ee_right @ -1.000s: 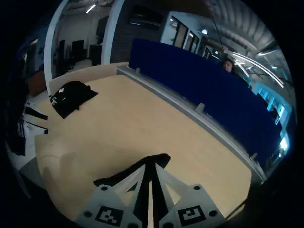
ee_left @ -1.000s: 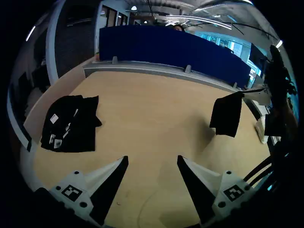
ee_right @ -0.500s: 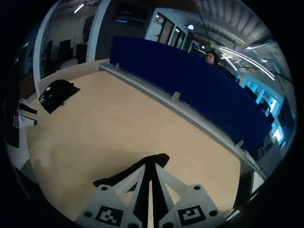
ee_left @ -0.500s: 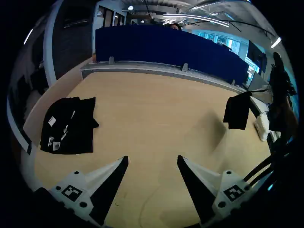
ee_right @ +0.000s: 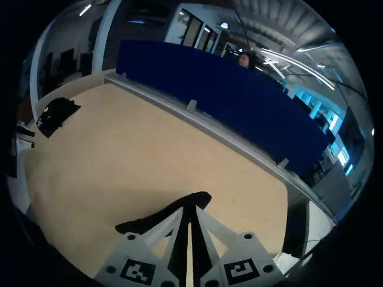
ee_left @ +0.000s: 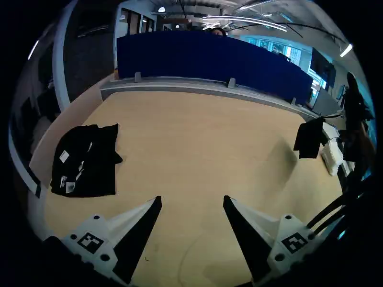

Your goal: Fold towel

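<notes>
A small black towel (ee_left: 310,138) hangs above the right end of the wooden table (ee_left: 201,138), far from my left gripper (ee_left: 191,198). That gripper is open over the table's near edge, with nothing between its fingers. My right gripper (ee_right: 190,209) is shut on the same black towel (ee_right: 141,223), which droops to the left under the fingertips. A pile of black towels (ee_left: 85,160) with white tags lies on the table's left side. The pile (ee_right: 53,115) sits far off at the left in the right gripper view.
A blue partition (ee_left: 215,57) on a grey rail runs along the table's far edge, with a person's head (ee_right: 244,59) behind it. A white object (ee_left: 330,159) lies at the table's right end. Bare tabletop spans the middle between pile and hanging towel.
The right gripper has carried the towel farther right and away from the left gripper, so the towel looks smaller. The black pile has slid left in the right gripper view. The left gripper stays open.
</notes>
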Motion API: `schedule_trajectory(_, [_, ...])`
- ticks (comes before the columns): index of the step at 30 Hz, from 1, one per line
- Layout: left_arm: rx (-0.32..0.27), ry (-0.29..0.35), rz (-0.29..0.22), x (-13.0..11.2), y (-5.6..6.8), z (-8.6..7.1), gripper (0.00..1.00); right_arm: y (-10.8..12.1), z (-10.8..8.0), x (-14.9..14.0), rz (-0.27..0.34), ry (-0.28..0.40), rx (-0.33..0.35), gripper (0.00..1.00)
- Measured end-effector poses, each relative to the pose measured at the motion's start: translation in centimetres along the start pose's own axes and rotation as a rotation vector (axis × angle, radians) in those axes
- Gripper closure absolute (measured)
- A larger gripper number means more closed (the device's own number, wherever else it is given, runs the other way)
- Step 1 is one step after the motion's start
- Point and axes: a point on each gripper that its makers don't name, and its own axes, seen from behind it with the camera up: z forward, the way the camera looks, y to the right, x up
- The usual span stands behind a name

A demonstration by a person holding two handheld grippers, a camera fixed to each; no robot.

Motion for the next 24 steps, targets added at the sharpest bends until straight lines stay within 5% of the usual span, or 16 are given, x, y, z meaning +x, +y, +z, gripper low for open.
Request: schedule_trajectory(24, [-0.011, -0.013, 0.020, 0.3, 2.2, 0.7, 0.05, 9.1, -1.3, -6.5, 0.069, -0.082, -0.092, 0.97])
